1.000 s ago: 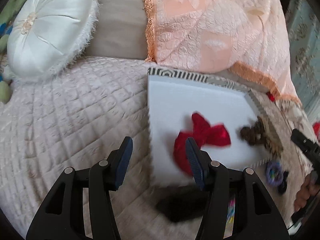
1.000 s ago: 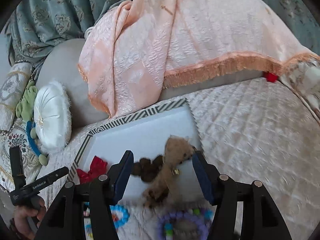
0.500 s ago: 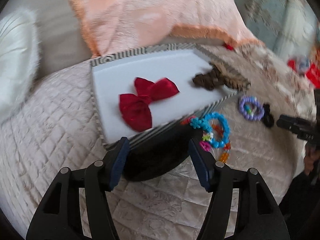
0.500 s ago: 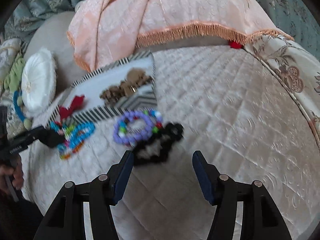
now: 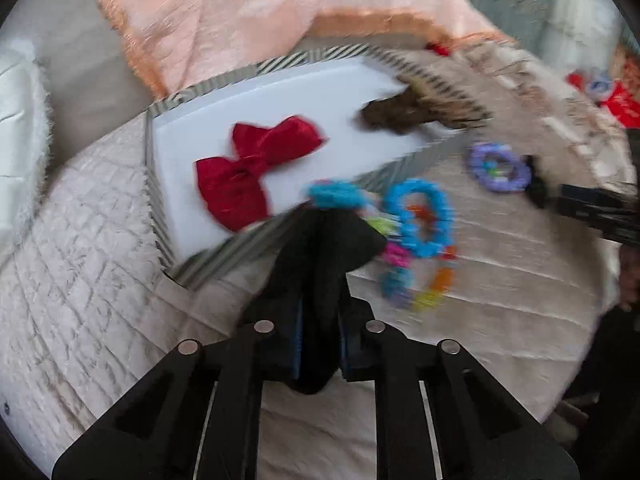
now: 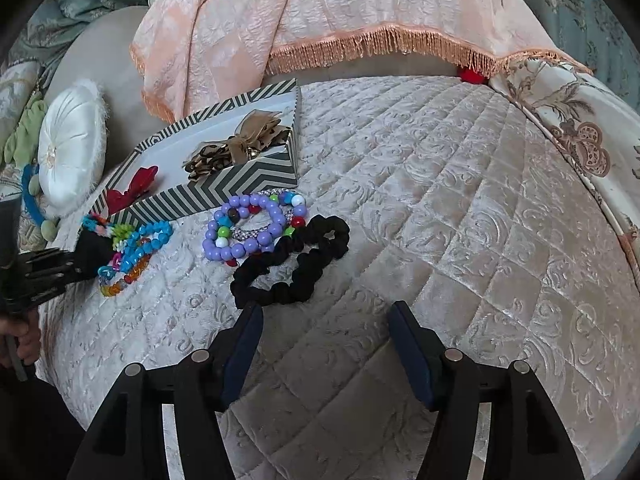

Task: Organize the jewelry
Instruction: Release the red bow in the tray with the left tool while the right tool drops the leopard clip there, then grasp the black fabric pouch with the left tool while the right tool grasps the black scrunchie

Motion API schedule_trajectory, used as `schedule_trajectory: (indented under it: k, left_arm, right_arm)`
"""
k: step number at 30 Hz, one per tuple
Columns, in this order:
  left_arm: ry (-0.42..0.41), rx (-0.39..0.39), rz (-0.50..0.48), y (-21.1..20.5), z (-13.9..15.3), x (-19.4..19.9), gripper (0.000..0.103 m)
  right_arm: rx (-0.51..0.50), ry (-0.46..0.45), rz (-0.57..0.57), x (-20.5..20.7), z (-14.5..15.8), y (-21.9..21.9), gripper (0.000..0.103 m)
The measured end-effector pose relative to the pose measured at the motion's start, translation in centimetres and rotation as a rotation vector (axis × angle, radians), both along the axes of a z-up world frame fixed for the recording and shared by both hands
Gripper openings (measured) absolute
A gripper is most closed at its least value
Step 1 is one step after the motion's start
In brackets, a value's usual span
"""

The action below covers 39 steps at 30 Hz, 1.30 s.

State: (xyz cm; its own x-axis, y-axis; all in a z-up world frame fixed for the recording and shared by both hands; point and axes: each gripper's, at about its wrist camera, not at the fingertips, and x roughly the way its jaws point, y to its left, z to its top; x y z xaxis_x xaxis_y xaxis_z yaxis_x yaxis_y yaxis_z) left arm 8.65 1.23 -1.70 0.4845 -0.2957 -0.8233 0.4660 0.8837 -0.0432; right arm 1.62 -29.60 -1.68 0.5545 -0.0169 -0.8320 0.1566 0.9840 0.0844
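**A:** How far along are you?

**B:** Two bows, the red bow (image 5: pixel 256 168) and the brown bow (image 6: pixel 240 148), lie in your striped box (image 6: pixel 224 192); the bracelets and the black scrunchie (image 6: pixel 292 264) wait on the bed (image 6: pixel 440 220).

**A:** And your grippers?

**B:** Your left gripper (image 5: pixel 320 344) has just closed, clenched on a black cloth item (image 5: pixel 324 248) at the box's near edge. Your right gripper (image 6: pixel 324 344) hangs open, just short of the scrunchie.

The left gripper (image 5: pixel 319 354) has its jaws just closed together, while the right gripper (image 6: pixel 326 354) jaws stand apart, opening.
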Motion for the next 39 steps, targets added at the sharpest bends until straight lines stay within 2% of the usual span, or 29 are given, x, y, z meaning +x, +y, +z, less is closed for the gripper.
schedule_trajectory:
  k: [2, 5, 7, 11, 14, 18, 21, 25, 29, 30, 31, 35, 39]
  left_arm:
    - [0.038, -0.086, -0.074, -0.2, 0.9, -2.0, 0.010]
    - [0.085, -0.175, -0.194, -1.2, 1.6, -4.4, 0.010]
    - [0.097, -0.185, -0.212, -1.5, 1.7, -4.9, 0.010]
    - [0.048, -0.153, -0.127, -1.0, 1.9, -4.6, 0.010]
    - [0.003, -0.178, -0.007, 0.6, 2.5, -3.5, 0.010]
    - [-0.040, -0.149, 0.121, 1.9, 2.4, -2.0, 0.010]
    - [-0.056, -0.166, 0.190, 2.8, 2.5, -1.2, 0.010]
    - [-0.059, -0.184, 0.252, 4.1, 2.6, -1.0, 0.010]
    - [-0.051, -0.180, 0.262, 4.3, 2.4, -1.1, 0.010]
    - [-0.053, -0.173, 0.263, 4.1, 2.4, -1.2, 0.010]
    - [-0.057, -0.166, 0.262, 4.0, 2.4, -1.2, 0.010]
    - [-0.070, -0.145, 0.247, 3.2, 2.3, -1.3, 0.010]
    - [-0.080, -0.114, 0.241, 2.4, 2.1, -1.3, 0.010]
  right_arm:
    - [0.007, -0.002, -0.002, 0.0, 0.1, -0.1, 0.063]
    - [0.024, -0.003, -0.008, 0.0, 0.2, -0.3, 0.063]
    - [0.043, -0.006, -0.016, -0.1, 0.3, -0.5, 0.063]
    - [0.069, -0.027, -0.019, -0.6, 0.8, -0.9, 0.063]
    - [0.109, -0.067, -0.001, -0.8, 1.3, -1.0, 0.063]
    - [0.136, -0.079, 0.057, 0.2, 1.0, 0.0, 0.063]
    - [0.120, -0.074, 0.100, 1.4, 0.4, 1.1, 0.059]
    - [0.004, -0.036, 0.113, 3.0, -1.1, 2.7, 0.059]
    - [-0.011, -0.032, 0.068, 2.7, -1.0, 2.2, 0.031]
    - [-0.015, -0.024, 0.068, 2.4, -0.9, 2.0, 0.021]
    - [-0.021, -0.018, 0.069, 2.2, -0.8, 1.7, 0.017]
    - [-0.026, -0.012, 0.086, 0.5, -0.1, 1.5, 0.012]
    - [0.013, -0.075, 0.096, -0.6, 1.4, 1.1, 0.011]
